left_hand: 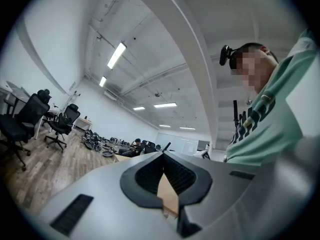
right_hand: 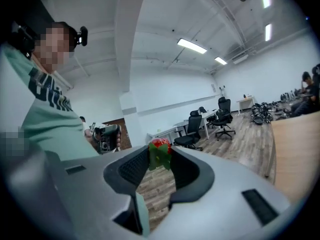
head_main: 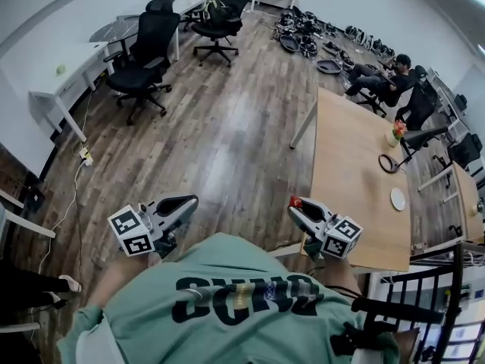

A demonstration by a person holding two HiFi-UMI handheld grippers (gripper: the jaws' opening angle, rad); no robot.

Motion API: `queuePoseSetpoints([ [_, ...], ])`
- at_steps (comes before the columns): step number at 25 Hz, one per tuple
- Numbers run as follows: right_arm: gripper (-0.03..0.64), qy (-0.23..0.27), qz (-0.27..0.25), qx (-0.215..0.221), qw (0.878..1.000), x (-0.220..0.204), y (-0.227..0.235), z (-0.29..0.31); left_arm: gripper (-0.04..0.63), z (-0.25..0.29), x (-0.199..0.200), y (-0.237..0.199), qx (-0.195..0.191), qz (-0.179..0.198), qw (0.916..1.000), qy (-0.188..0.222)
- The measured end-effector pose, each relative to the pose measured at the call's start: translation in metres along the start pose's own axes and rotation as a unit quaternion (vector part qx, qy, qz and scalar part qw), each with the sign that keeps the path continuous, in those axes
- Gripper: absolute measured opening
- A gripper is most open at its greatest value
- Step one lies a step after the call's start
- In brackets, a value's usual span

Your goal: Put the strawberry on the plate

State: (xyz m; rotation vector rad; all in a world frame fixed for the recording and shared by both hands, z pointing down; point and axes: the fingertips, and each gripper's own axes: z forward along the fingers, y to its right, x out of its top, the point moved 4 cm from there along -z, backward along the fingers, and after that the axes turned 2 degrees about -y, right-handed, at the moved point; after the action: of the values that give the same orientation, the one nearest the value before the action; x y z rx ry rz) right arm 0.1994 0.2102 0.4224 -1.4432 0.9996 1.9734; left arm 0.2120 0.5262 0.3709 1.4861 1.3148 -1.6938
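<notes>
Right gripper view is showing the strawberry (right_hand: 160, 147) sitting between the two jaws of the right gripper (right_hand: 160, 156). The jaws are pinching it from both sides. Its green leaves are pointing down and its red part is poking up above the jaw tips.

Head view is showing the wooden table (head_main: 348, 173). The strawberry is hanging in the air just off the near corner of the table, over the floor. It is not over the table yet.

The white plate (head_main: 398, 199) is lying on the table, near its right edge and well apart from the strawberry. The plate is looking bare, with nothing on it. A small vase (head_main: 395, 133) is standing farther back on the table, and it is holding red flowers and green leaves.

The left gripper (left_hand: 162, 158) is hanging well to the left of the table. Its jaws are pressing together at the tips, and nothing is between them.

I think the step now is carrying the strawberry to the plate. Next, the right gripper is going to need to go over the table until the strawberry is right above the plate. Then it should go down low and let its jaws spread, so the strawberry is not rolling off.
</notes>
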Motion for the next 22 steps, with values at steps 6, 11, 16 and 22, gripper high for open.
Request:
queuePoseSetpoints([
  [6, 0.137, -0.017, -0.003, 0.004, 1.000, 0.013, -0.003, 0.089, 0.005, -0.046, 0.015, -0.084, 0.018, -0.022, 0.9996, 0.001],
  [11, 0.137, -0.031, 0.006, -0.006, 0.999, 0.030, 0.019, 0.116, 0.005, -0.043, 0.017, -0.120, 0.015, -0.050, 0.9986, 0.011],
  [16, 0.137, -0.032, -0.002, 0.013, 0.999, 0.048, 0.050, 0.141, 0.005, -0.025, 0.024, -0.147, 0.024, -0.048, 0.9985, 0.009],
  [22, 0.137, -0.019, -0.018, 0.057, 0.998, 0.074, 0.135, 0.176, 0.005, 0.033, 0.040, -0.191, 0.055, -0.018, 0.9983, 0.010],
])
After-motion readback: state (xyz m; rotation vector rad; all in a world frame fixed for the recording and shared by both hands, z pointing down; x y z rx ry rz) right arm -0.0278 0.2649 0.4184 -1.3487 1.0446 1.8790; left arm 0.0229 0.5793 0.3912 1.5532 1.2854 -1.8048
